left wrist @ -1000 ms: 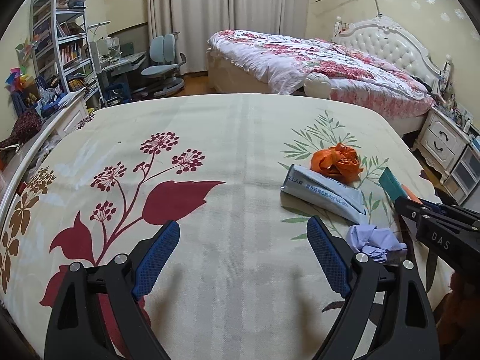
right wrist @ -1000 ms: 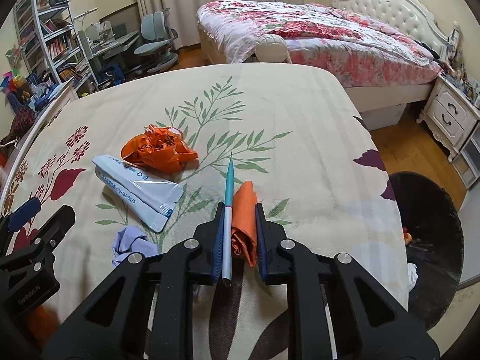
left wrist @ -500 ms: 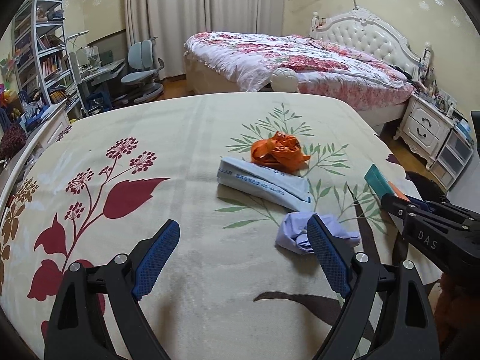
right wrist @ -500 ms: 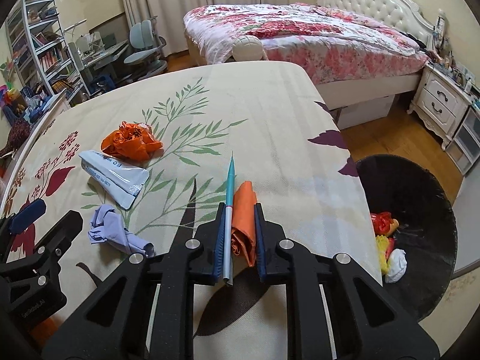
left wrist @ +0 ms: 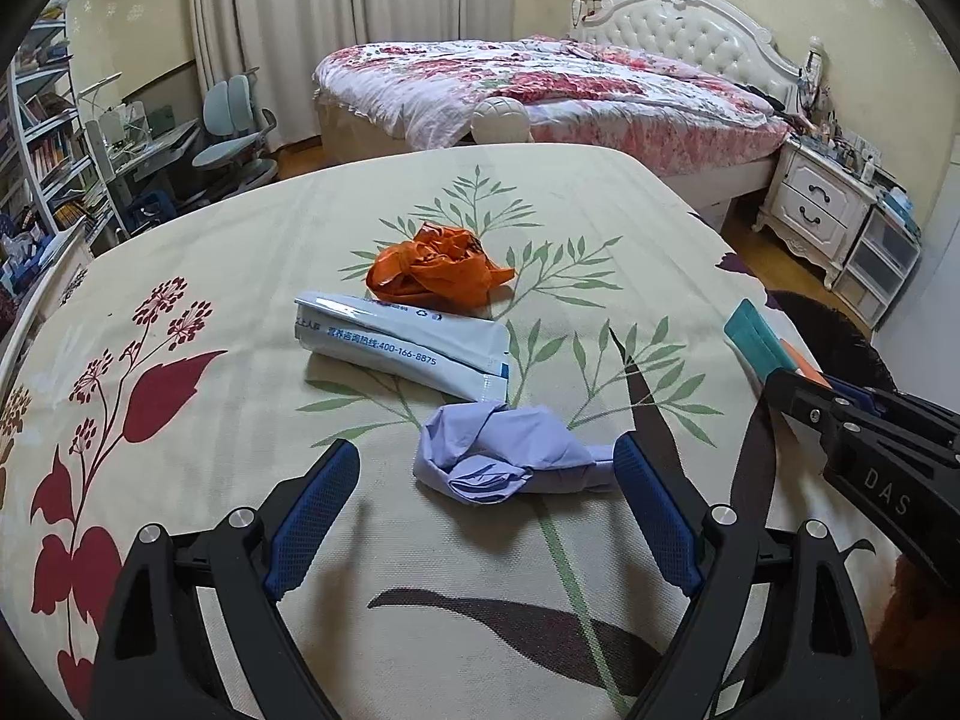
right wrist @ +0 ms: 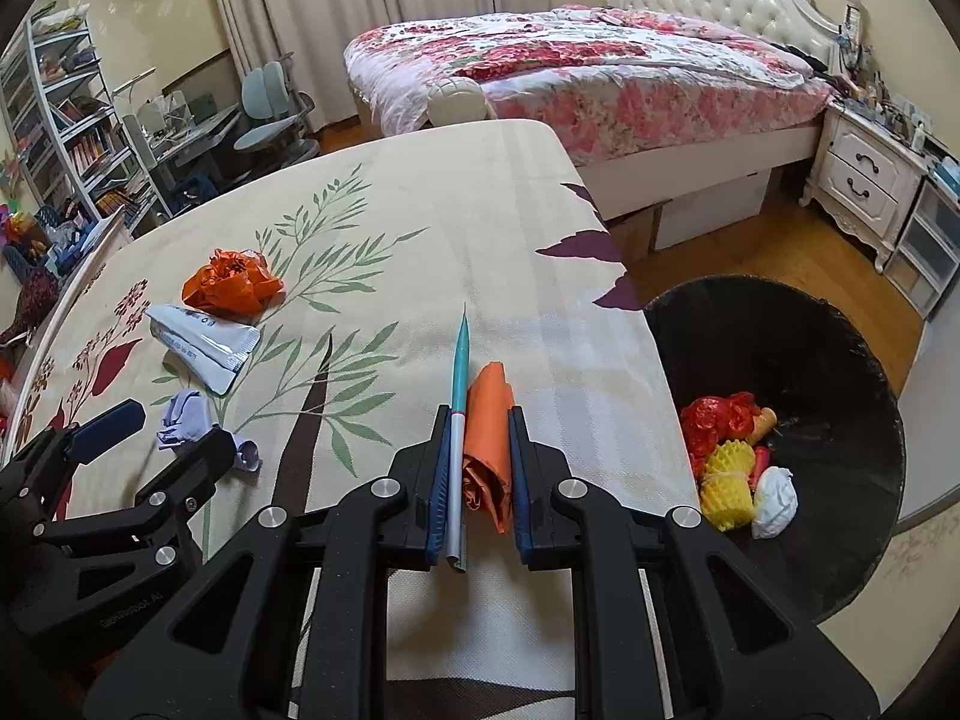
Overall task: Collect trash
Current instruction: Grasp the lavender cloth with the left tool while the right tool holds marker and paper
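Observation:
My left gripper (left wrist: 486,468) is open, its jaws on either side of a crumpled lilac glove (left wrist: 498,459) on the floral tablecloth (left wrist: 240,276). Beyond it lie a white and blue sachet (left wrist: 396,348) and a crumpled orange bag (left wrist: 438,267). My right gripper (right wrist: 480,420) is shut on a teal flat wrapper (right wrist: 459,372) and an orange wrapper (right wrist: 489,438), held over the table near its right edge. A black trash bin (right wrist: 798,360) stands on the floor right of the table, with red, yellow and white trash inside. The right gripper (left wrist: 780,372) also shows in the left wrist view.
The glove (right wrist: 186,414), sachet (right wrist: 204,342) and orange bag (right wrist: 231,288) show at left in the right wrist view, with the left gripper (right wrist: 150,432) over the glove. A bed (right wrist: 600,66), nightstand (right wrist: 864,186), desk chairs (left wrist: 234,132) and shelves (right wrist: 66,138) surround the table.
Both grippers swung to the right. The lilac glove came between the left jaws. The right gripper carried its wrappers toward the table's right edge, and more of the bin came into view.

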`<action>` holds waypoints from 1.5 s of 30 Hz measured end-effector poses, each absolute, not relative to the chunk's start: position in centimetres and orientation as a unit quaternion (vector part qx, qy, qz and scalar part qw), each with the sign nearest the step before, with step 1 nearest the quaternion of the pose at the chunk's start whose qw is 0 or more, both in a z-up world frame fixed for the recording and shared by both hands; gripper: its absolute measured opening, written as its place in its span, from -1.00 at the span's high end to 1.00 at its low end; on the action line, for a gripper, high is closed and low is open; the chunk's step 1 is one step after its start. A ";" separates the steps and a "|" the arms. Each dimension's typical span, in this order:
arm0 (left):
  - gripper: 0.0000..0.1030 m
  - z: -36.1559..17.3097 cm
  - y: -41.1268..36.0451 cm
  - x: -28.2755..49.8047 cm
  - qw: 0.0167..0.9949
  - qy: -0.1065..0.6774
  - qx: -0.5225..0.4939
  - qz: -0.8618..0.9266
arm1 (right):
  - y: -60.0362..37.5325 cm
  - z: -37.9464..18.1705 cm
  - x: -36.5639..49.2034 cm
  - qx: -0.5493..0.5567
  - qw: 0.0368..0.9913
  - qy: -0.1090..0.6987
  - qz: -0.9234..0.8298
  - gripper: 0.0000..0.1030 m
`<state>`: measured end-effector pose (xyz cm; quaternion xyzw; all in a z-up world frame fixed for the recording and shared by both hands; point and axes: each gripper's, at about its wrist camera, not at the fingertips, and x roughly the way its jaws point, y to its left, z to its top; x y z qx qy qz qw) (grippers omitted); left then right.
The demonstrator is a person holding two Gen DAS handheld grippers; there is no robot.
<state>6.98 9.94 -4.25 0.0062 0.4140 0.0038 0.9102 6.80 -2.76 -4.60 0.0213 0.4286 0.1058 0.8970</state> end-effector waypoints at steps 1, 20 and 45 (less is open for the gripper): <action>-0.67 -4.3 9.9 7.0 0.910 0.415 0.005 0.001 | -2.9 -4.6 6.8 0.023 0.897 0.429 0.106 0.67; 0.14 -4.5 10.2 6.2 0.904 0.427 -0.014 -0.024 | -3.1 -4.6 6.6 0.026 0.898 0.426 0.105 0.67; -0.32 -4.4 9.9 6.6 0.900 0.435 -0.026 -0.028 | -3.2 -4.6 6.5 0.031 0.897 0.426 0.115 0.67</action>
